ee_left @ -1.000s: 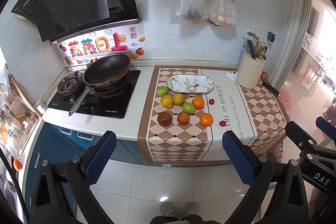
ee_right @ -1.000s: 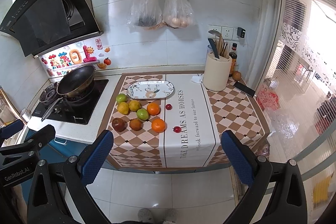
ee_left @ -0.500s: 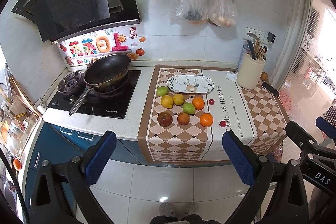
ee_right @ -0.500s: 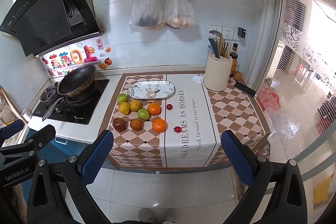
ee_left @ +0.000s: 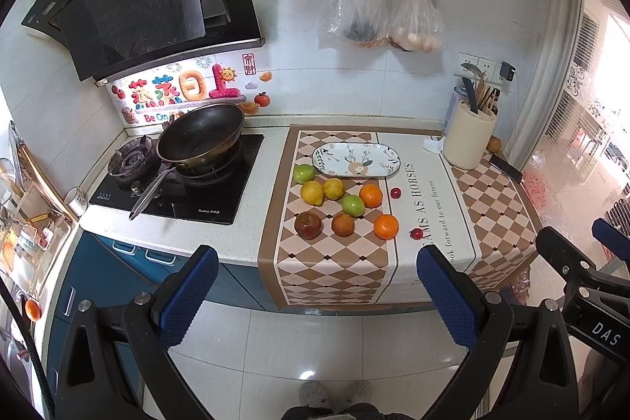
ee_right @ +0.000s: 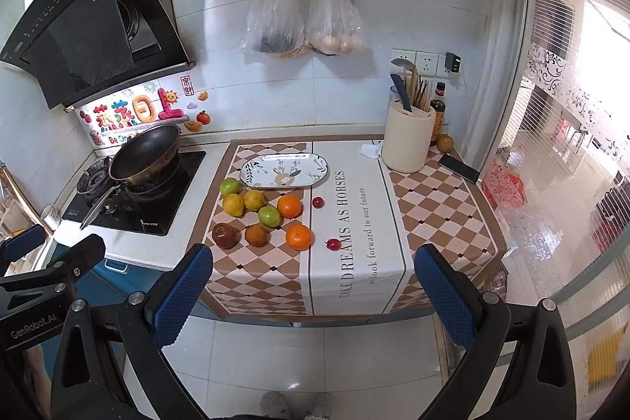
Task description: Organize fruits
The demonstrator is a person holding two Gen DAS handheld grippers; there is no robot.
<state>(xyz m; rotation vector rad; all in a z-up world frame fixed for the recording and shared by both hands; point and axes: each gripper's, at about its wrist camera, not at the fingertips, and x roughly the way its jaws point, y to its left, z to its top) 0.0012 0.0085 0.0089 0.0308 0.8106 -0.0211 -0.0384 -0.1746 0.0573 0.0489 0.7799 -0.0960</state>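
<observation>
Fruit loose on counter; both hand-held grippers back, over the floor.

Left hand-held gripper (ee_left: 317,282) spread wide, empty. Wok (ee_left: 201,138) on stove at left. On the checked cloth (ee_left: 334,262): green apple (ee_left: 303,173), two lemons, oranges, a dark red fruit (ee_left: 308,225), possibly an apple; oval plate (ee_left: 356,160) behind them, bare. Right hand-held gripper (ee_right: 309,282) likewise spread, empty.
</observation>
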